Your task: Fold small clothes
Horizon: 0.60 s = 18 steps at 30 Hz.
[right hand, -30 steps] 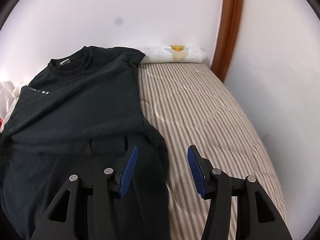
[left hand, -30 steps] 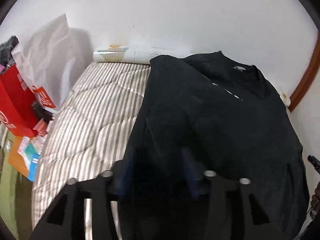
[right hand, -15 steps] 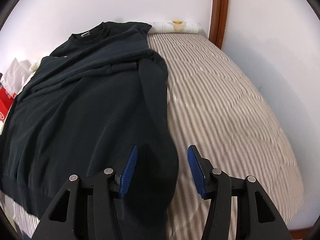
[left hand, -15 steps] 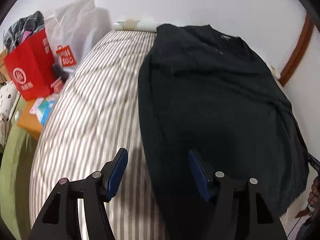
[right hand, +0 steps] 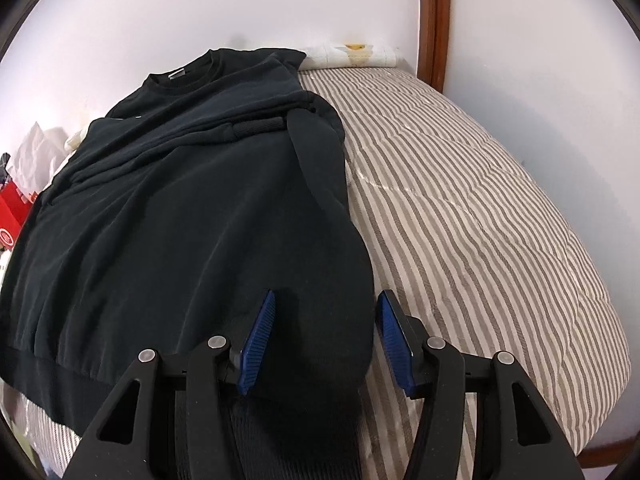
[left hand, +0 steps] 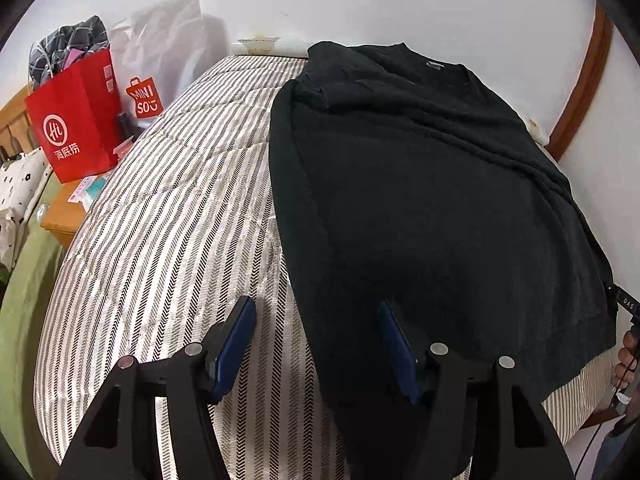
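Black shirt (left hand: 432, 200) lies spread on the bed (left hand: 168, 216), on its striped quilt, collar toward the wall, hem toward the near edge. Its sleeves are folded in across the body; in the right wrist view one sleeve (right hand: 316, 152) runs down the shirt's right side toward the hem.

Left tool (left hand: 316, 344): blue pads spread wide, nothing between them. It hangs over the shirt's left edge near the hem. The left pad (left hand: 236, 344) sits over bare striped quilt just beside the shirt; the right pad (left hand: 396, 348) sits over black cloth. Whether either pad touches the fabric cannot be told.

Right tool (right hand: 324, 336): pads spread wide as well, gripping nothing. It stands over the shirt's lower right corner. A rounded fold of black cloth bulges up into the gap between the pads. The left pad (right hand: 258, 340) is over the shirt; the right pad (right hand: 394, 340) sits just past the cloth edge, over the quilt. Contact with the cloth cannot be confirmed.

Around the shirt: a white rolled cloth (right hand: 352, 54) lies at the bed's head against the wall, just beyond the shirt's shoulder. A brown wooden post (right hand: 434, 20) rises on the wall beyond the shirt's right side. Off the shirt's left, past the bed edge, a red bag (left hand: 76, 120) stands on a low wooden stand, with a white bag (left hand: 160, 60) behind it. A hand (left hand: 626, 356) on a dark grip shows at the shirt's lower right corner in the left wrist view.
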Motion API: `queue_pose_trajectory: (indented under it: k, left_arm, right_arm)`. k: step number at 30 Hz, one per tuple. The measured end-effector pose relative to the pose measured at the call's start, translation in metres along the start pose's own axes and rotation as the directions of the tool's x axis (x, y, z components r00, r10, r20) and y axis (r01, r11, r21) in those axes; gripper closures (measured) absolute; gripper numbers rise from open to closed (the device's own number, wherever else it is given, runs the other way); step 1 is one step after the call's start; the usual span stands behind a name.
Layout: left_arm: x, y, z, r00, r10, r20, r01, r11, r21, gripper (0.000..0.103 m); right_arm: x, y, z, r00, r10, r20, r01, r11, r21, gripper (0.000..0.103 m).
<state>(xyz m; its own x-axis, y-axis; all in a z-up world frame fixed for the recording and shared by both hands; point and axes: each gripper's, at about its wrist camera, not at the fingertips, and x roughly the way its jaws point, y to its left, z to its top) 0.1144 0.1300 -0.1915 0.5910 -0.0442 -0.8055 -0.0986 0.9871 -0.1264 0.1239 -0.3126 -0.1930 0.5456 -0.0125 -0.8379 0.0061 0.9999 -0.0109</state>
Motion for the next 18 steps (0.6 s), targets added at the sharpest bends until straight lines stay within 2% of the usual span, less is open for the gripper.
queue_pose_trajectory:
  k: [2,4,5,6,7,8,9,14,18]
  left_arm:
    - [0.001,-0.002,0.001,1.000,0.013,0.002,-0.013,1.000,0.002,0.043]
    - [0.002,-0.006,0.002,1.000,0.023,0.007,-0.023,1.000,0.015,0.051]
    - [0.003,-0.008,0.002,0.999,0.036,0.015,-0.036,0.999,0.023,0.059]
    - [0.003,-0.009,0.001,0.999,0.045,0.020,-0.046,0.999,0.024,0.067]
    - [0.003,-0.010,0.001,0.999,0.041,0.022,-0.042,0.999,0.025,0.073]
    - [0.002,-0.011,0.002,1.000,0.021,0.018,-0.022,0.999,0.027,0.090]
    - [0.001,-0.012,0.002,1.000,0.005,0.016,-0.005,1.000,0.026,0.095]
    - [-0.017,-0.008,0.007,0.998,-0.023,0.059,0.022,0.999,0.024,0.097]
    - [-0.038,0.000,0.008,0.993,-0.073,0.096,0.073,0.997,0.009,0.097]
  right_arm:
    - [0.001,0.001,0.001,1.000,-0.001,0.007,0.001,1.000,0.001,0.053]
    - [0.000,0.006,0.000,1.000,0.022,0.012,-0.021,1.000,-0.021,0.070]
    - [-0.001,0.008,0.000,0.999,0.032,0.012,-0.031,0.999,-0.029,0.075]
    - [-0.001,0.011,-0.001,0.999,0.046,0.012,-0.046,0.998,-0.042,0.086]
    - [-0.002,0.013,-0.001,0.998,0.055,0.013,-0.054,0.997,-0.049,0.092]
    - [-0.004,0.013,-0.001,0.998,0.060,0.019,-0.059,0.997,-0.051,0.092]
    - [-0.005,0.012,-0.001,0.997,0.068,0.026,-0.067,0.997,-0.044,0.094]
    - [-0.029,-0.003,-0.001,0.990,0.121,0.076,-0.121,0.993,-0.002,0.095]
    - [-0.051,-0.012,-0.002,0.983,0.144,0.112,-0.144,0.990,-0.002,0.096]
